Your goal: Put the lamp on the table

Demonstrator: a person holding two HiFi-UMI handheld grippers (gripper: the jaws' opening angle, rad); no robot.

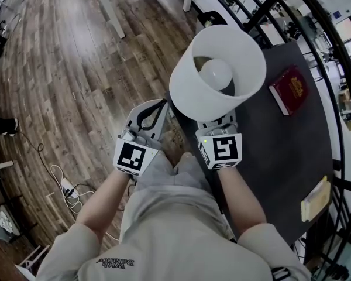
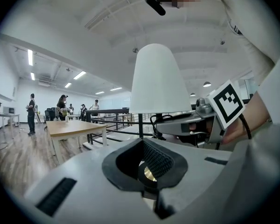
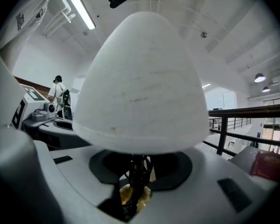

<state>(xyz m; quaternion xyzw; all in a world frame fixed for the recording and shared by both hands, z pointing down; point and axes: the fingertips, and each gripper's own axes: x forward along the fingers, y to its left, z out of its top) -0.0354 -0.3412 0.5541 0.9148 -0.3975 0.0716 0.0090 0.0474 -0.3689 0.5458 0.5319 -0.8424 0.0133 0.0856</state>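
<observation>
the right claw [image 3: 138,177] is wide open, with a jaw on either side of the lamp [image 1: 216,72] stem and a gap on both sides, so it grips nothing. the stem, with a cord wound about it, sits right between the jaws. the white shade hangs just above them, and a brassy part, likely the base, shows just below. i judge that the lamp stands upright on the dark table [image 1: 269,145], near the corner closest to the claw, though from above the shade hides the base. the left claw [image 1: 148,115] is just left of the right one, jaws together and empty, over the floor rather than the table.

the step in hand looks like the let-go and withdrawal. to do it well, pull the right claw straight back along its own line and level. any lift would knock the shade, and any sideways drift would push the stem or catch the cord. go slowly until both jaw tips are clear of the cord. the lamp is so near the table edge that a small nudge might tip it off. the book [image 1: 289,90], beyond and right of the claw, is well apart.
</observation>
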